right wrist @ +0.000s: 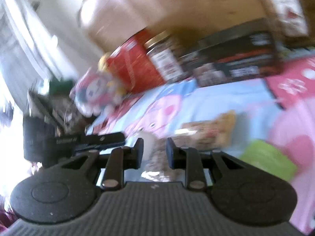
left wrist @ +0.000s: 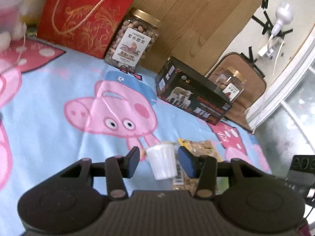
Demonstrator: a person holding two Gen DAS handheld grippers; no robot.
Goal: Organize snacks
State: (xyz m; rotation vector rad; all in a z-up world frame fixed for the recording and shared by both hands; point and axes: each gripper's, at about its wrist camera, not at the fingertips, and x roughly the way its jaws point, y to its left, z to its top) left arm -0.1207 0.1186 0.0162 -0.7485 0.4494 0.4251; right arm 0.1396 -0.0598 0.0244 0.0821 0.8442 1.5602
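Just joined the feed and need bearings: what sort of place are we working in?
Probably a bedroom at home: the snacks lie on a Peppa Pig blanket spread like a bed cover, backed by a wooden headboard-like panel, with a plush toy in the corner.

Right wrist view motion-blurred; plush toy [left wrist: 13, 9] cut by frame edge; snack packet [left wrist: 198, 151] partly hidden behind cup [left wrist: 162, 162].

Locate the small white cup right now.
In the left wrist view the white cup sits low in the middle, between the open fingers of the left gripper, on the cartoon pig blanket with a snack bag just right of it.
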